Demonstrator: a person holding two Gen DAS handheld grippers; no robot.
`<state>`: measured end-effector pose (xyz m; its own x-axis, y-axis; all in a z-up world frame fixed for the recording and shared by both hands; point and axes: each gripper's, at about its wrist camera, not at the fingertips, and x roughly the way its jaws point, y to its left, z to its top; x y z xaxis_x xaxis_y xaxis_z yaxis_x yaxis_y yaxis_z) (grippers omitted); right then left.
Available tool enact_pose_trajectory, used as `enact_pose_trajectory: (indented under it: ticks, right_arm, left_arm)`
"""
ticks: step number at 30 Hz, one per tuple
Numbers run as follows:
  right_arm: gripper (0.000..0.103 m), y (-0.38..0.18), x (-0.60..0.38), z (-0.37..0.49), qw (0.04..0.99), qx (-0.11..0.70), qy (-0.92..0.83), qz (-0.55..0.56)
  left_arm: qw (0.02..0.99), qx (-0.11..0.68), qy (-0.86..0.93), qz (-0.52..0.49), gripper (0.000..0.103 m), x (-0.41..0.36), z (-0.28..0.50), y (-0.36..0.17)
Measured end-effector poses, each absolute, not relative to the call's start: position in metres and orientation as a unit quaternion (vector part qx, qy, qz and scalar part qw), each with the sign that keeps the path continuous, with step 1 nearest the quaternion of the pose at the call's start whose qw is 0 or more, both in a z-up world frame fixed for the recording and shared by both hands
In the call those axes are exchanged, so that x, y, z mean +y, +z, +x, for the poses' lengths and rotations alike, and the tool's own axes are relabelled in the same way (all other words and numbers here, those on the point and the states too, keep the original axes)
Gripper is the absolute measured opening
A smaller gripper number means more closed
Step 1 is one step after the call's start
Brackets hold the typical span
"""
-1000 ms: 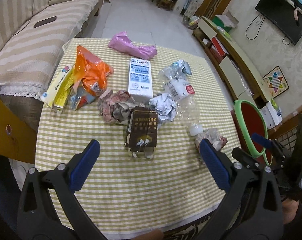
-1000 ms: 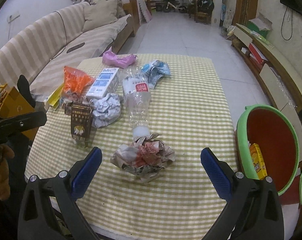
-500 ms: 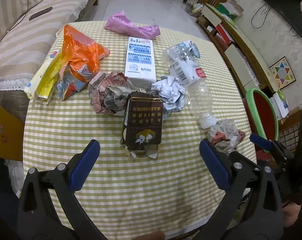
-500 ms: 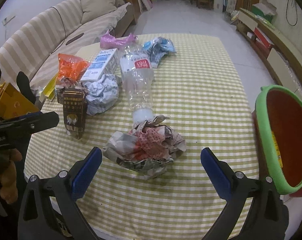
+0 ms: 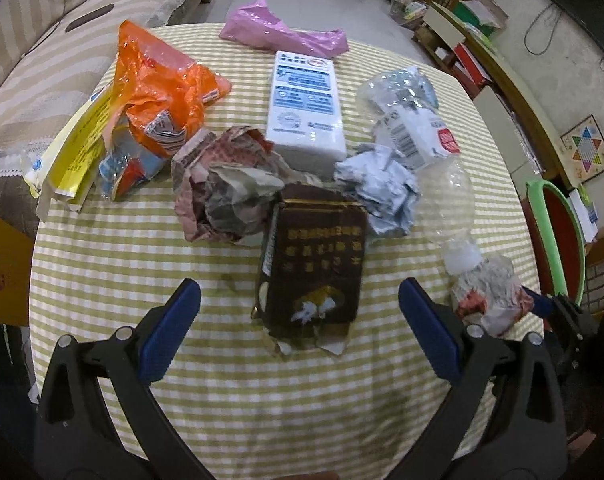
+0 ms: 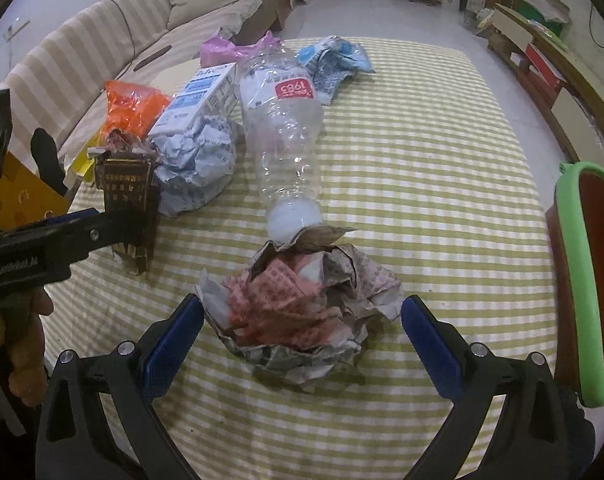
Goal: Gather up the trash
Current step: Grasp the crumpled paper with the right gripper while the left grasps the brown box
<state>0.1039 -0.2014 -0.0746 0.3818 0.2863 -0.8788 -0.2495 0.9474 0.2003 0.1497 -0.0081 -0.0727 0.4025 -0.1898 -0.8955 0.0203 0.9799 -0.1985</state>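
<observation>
Straddling the crumpled pink-and-grey newspaper ball [image 6: 302, 320], our right gripper [image 6: 302, 326] gapes wide (nothing held); our left gripper [image 5: 300, 316], equally open, flanks the nearby flattened dark-brown carton [image 5: 313, 272].

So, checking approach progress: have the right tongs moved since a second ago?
Yes. The right tongs moved forward toward the crumpled newspaper wad, which now sits between their open blue tips.
</observation>
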Motion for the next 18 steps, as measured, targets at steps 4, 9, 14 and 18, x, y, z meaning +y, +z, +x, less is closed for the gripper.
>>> enact_pose_trajectory:
  ticks: [4,9,14,18]
  right_arm:
    - [0.090,-0.079,-0.196,0.107,0.830,0.533,0.164,0.013]
    - [0.067,-0.079,-0.197,0.109,0.834,0.530,0.156,0.004]
    - [0.056,-0.075,-0.199,0.106,0.833,0.530,0.160,0.004]
    - [0.051,-0.068,-0.200,0.102,0.833,0.529,0.164,0.005]
  left_arm:
    - [0.830,0.548,-0.065,-0.081,0.082,-0.010,0.155,-0.079]
    - [0.824,0.555,-0.079,-0.081,0.053,-0.012,0.154,-0.082]
    - [0.826,0.552,-0.086,-0.081,0.049,-0.015,0.151,-0.078]
    - [0.829,0.545,-0.090,-0.082,0.047,-0.016,0.145,-0.069]
